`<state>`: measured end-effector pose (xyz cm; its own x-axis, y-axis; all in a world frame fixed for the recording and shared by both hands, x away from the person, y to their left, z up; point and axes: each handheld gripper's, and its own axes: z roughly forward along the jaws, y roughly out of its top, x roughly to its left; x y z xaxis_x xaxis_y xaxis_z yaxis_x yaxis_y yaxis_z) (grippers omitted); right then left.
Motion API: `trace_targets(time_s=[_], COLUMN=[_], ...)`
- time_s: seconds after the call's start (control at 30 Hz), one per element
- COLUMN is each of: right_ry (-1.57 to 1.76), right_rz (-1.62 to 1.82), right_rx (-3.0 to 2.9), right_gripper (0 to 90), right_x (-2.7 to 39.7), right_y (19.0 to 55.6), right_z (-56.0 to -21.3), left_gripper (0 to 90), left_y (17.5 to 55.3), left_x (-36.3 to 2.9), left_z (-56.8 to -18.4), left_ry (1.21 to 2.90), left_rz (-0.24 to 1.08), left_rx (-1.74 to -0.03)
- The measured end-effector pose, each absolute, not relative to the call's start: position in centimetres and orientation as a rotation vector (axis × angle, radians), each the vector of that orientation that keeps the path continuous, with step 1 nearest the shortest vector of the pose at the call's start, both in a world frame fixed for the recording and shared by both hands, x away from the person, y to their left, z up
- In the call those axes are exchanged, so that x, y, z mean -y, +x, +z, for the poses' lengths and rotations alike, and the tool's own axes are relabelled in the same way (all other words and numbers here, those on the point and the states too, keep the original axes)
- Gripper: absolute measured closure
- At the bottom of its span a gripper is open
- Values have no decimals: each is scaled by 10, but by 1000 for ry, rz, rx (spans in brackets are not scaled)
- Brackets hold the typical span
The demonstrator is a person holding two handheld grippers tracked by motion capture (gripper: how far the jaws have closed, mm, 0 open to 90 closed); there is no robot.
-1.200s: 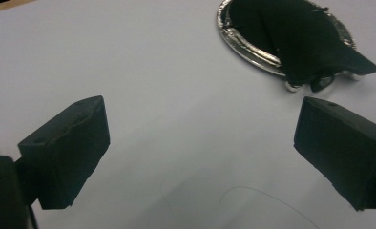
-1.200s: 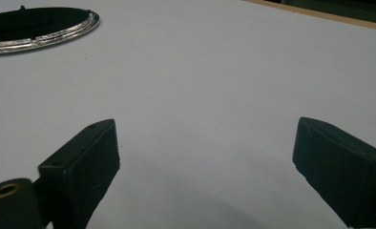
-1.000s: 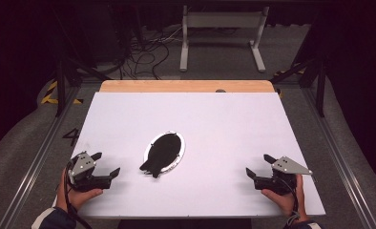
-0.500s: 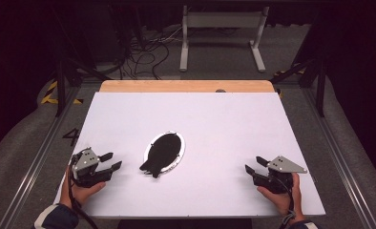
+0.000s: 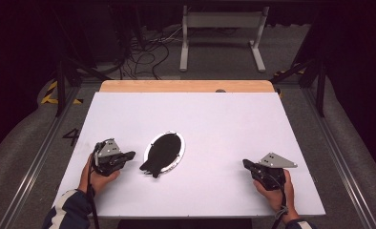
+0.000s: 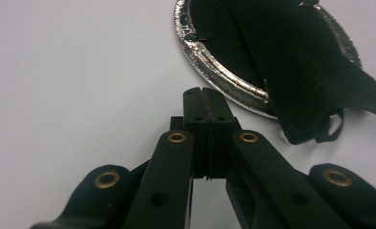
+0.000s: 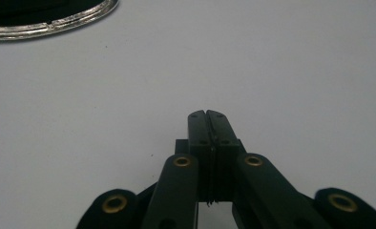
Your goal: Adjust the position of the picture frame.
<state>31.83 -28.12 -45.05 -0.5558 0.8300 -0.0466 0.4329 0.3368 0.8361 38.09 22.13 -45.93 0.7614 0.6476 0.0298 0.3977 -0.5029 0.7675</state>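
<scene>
on the near left of the white rectangular surface, the left gripper lay low in the person's left hand, its tip turned toward the oval silver-rimmed metal dish just to its right. its jaws had just been closing and stood pressed flat together with nothing between them, as the left gripper view showed. the dish sat a little left of the surface's centre, and a black soft cloth piece lay in it, its near end spilling over the rim onto the surface. in the left gripper view the dish rim was just beyond the gripper's tip, apart from it, and the cloth hung over the rim at the right with a thin loop at its edge. on the near right, well apart from the dish, the right gripper rested in the right hand, a grey three-cornered plate on top. its jaws had also just been closing and met with nothing between them, above bare surface.
</scene>
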Motion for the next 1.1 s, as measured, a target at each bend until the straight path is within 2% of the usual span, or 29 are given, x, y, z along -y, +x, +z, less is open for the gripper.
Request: trace_targets(time_s=[0.33, 0.67, 1.1], right_ry=[1112, 1135, 1058], right_rz=[1128, 1170, 1135], right_rx=[-2148, -2171, -2214], right_gripper=[900, 900, 900], right_x=[268, 236, 201], right_y=[327, 349, 365], right_z=[-448, -443, -442], left_gripper=[896, 888, 872], left_y=[398, 408, 421], left_x=[-209, -201, -192], left_z=[-459, -466, -466], left_ry=[2176, 2215, 2183], left_rz=[386, 350, 296], left_rx=[-805, -822, -857])
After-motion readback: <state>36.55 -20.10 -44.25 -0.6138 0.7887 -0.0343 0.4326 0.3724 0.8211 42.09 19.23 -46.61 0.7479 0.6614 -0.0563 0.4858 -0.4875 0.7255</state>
